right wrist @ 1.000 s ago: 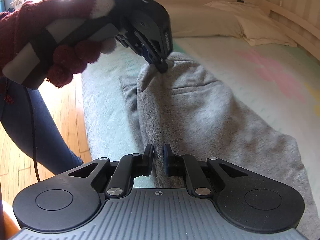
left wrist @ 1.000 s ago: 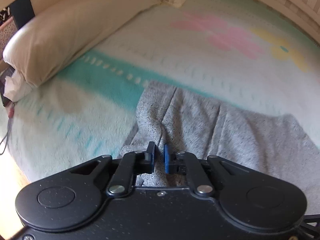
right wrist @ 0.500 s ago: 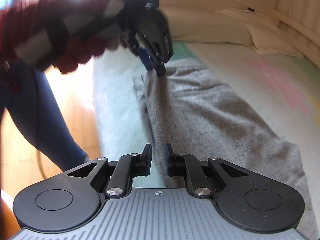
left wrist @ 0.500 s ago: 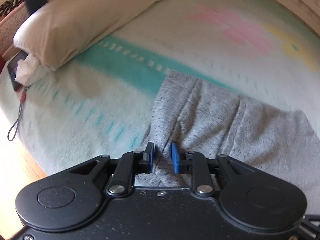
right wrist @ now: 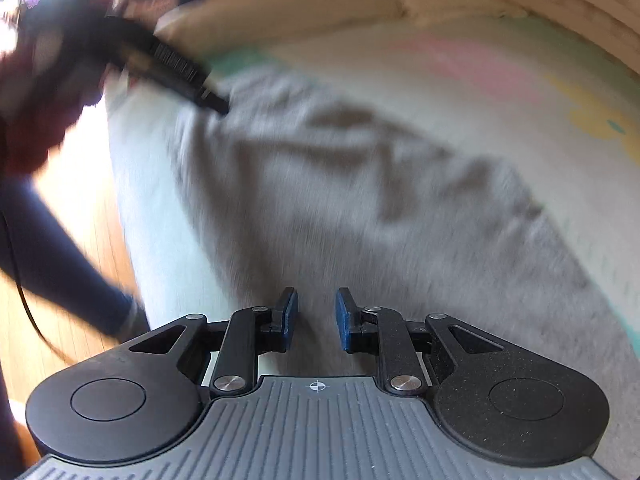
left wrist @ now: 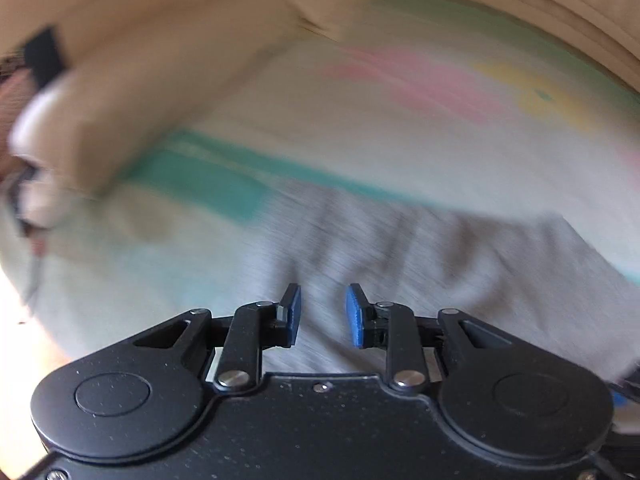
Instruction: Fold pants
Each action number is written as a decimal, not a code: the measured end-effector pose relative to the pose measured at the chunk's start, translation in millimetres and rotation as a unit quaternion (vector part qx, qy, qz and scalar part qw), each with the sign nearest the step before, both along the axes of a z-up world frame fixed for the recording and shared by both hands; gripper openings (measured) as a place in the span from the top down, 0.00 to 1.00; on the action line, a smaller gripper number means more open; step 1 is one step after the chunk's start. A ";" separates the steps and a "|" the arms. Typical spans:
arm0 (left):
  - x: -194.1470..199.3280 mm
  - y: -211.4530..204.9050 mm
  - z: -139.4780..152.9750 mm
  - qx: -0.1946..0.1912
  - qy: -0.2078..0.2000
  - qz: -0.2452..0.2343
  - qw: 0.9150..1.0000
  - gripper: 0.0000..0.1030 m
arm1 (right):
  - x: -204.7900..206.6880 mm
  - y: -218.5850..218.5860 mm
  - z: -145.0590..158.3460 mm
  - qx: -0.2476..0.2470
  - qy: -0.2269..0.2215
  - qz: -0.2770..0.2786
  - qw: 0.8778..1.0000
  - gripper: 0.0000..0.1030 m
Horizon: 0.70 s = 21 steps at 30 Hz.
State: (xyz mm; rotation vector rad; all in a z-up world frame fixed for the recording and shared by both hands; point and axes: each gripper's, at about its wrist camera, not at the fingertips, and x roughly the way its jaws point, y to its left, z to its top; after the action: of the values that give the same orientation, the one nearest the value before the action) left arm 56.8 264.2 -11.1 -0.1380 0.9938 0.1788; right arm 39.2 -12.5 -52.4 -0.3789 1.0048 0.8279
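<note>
Pants: grey pants lie folded lengthwise on the bed, near its floor-side edge.
Left claw: left claw stands spread just over the cloth, pinching nothing.
Right claw: right claw has just been opening; its pads are apart, with nothing gripped.
Step in hand (a judgement): release after a fold, then regrasp.
Advice: lift both claws clear before moving, so the fold lies undisturbed; frames are blurred.
</note>
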 end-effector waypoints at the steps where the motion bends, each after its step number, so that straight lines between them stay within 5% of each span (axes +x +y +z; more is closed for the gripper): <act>1: 1.8 -6.1 -6.4 -0.003 0.019 -0.017 1.000 0.64 | -5.1 -0.1 -5.9 -0.011 0.001 0.008 1.000 0.80; 4: 8.7 -13.8 -25.3 0.006 0.077 -0.023 0.997 0.62 | -11.0 -2.9 -3.1 -0.009 -0.013 0.015 1.000 0.80; 9: 6.1 -19.0 -10.6 0.017 0.043 -0.006 0.999 0.64 | 5.8 -25.8 17.7 0.022 -0.022 -0.043 0.999 0.80; 14: 17.7 -63.2 12.2 0.030 0.013 -0.056 0.998 0.64 | 26.9 -54.4 33.7 0.042 -0.038 -0.119 0.991 0.80; 21: 58.4 -117.1 -5.7 0.013 0.050 -0.101 0.994 0.63 | 48.4 -87.1 38.2 0.041 -0.054 -0.178 0.982 0.80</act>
State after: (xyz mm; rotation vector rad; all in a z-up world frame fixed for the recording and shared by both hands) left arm 115.2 147.1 -16.8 -0.0048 1.0977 0.0131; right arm 87.5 -99.6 -14.2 -0.1631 0.9003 0.5177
